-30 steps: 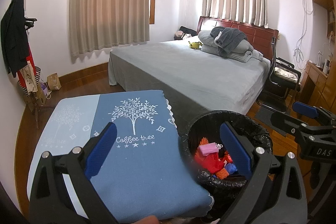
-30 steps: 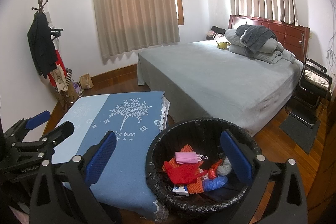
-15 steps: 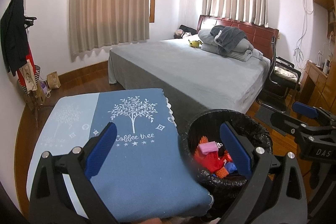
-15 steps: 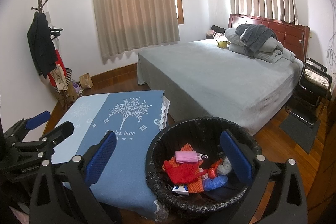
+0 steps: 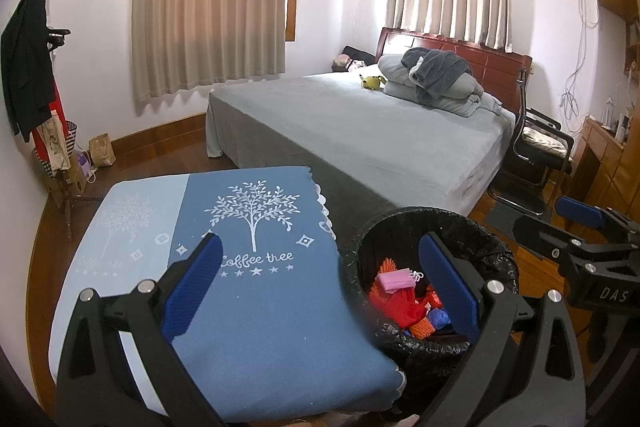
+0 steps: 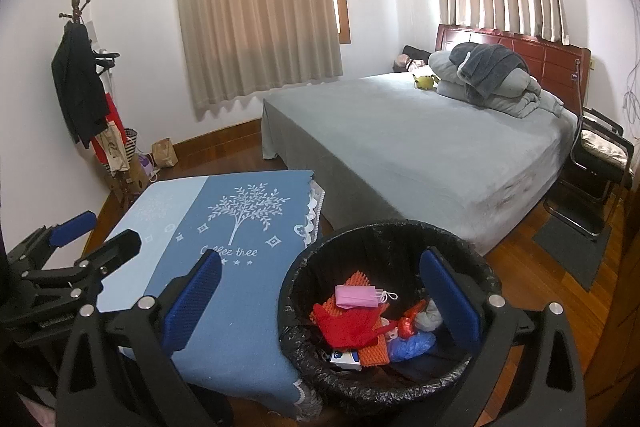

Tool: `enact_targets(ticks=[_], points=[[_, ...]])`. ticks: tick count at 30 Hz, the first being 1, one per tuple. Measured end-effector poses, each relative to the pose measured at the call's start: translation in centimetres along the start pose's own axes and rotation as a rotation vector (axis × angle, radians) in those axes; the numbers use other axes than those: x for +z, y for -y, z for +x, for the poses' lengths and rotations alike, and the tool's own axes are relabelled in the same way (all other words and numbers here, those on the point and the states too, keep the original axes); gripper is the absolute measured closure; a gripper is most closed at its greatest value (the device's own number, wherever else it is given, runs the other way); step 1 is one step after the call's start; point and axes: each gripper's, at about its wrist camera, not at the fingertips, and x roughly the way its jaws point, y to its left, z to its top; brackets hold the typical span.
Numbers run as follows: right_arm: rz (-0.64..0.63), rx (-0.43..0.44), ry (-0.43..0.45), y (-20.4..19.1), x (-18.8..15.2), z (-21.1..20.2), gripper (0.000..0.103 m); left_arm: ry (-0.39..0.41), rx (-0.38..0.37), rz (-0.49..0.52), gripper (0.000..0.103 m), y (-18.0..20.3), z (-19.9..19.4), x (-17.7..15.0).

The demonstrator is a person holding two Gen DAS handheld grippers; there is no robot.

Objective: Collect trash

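Note:
A black-lined trash bin [image 6: 384, 239] stands on the floor right of a low table with a blue "Coffee tree" cloth [image 6: 240, 227]. Inside lie a pink face mask [image 6: 356, 295], red wrapping [image 6: 348, 323], orange netting, a blue bag and other scraps. My right gripper [image 6: 320, 303] hangs open above the bin's near left rim, holding nothing. My left gripper [image 5: 320, 287] is open over the table's right edge [image 5: 280, 307], empty; the bin [image 5: 400, 223] shows behind its right finger. Each gripper appears at the edge of the other's view.
A grey bed [image 6: 420, 147] with folded bedding fills the middle of the room behind the bin. A coat rack [image 6: 80, 79] and paper bags stand at the left wall. A black chair [image 6: 600, 155] and a dark mat sit on the wood floor at right.
Almost nothing differs; both views have shifted only slightly. Both grippers stay open and the bin's contents are the same.

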Motion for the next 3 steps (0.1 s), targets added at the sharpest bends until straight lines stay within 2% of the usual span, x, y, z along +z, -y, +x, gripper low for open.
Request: enact_targets(ticks=[3], points=[[-0.001,-0.001,0.0,0.0,0.02,0.0,0.005,0.001,0.0,0.0,0.007,-0.05,0.0,-0.04]])
